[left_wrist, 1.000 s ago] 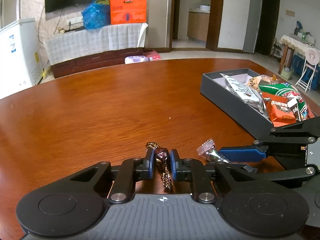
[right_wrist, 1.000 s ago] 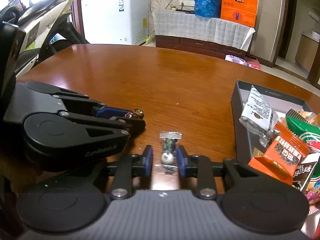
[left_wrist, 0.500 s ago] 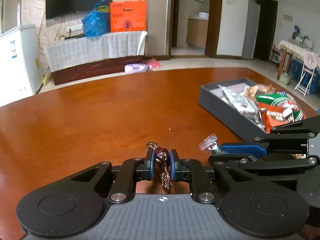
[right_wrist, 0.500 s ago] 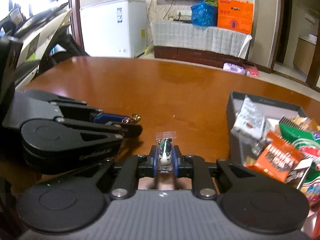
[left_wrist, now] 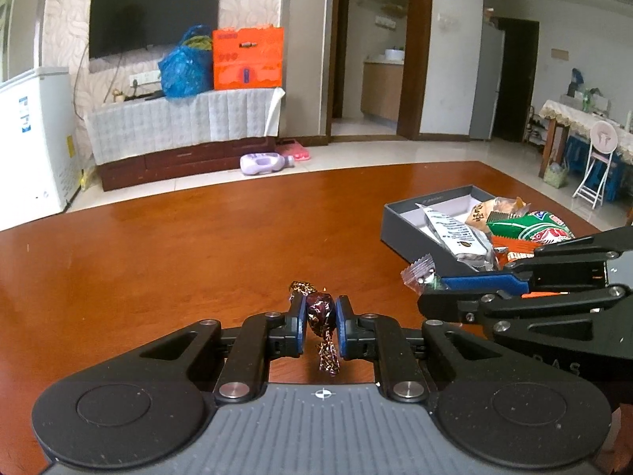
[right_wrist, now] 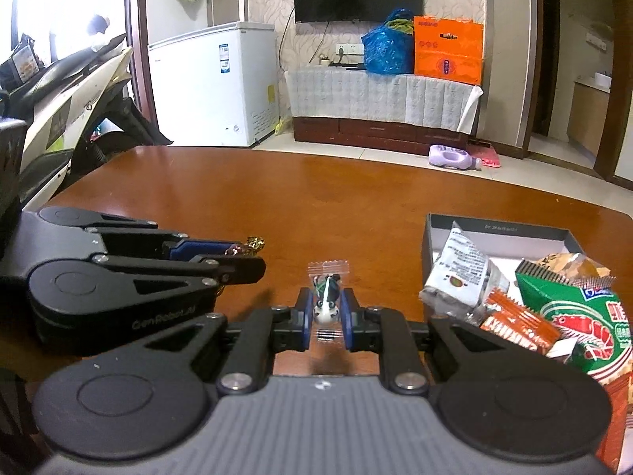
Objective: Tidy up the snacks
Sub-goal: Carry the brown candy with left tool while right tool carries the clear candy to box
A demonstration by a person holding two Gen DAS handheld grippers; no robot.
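Glossy brown wooden table point(left_wrist: 158, 261); grey cardboard snack box point(left_wrist: 411, 229) on it. Left gripper point(left_wrist: 320, 318) clamps maroon foil-wrapped candy point(left_wrist: 319, 310), right gripper point(right_wrist: 326, 308) clamps clear-wrapped black-white candy point(right_wrist: 326, 301), both lifted beside box, probably headed in.

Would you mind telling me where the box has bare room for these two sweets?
The gray box is bare along its far wall, beyond the white packet. Its near half is crowded with the green bag and orange packet. The table left of the box is bare.
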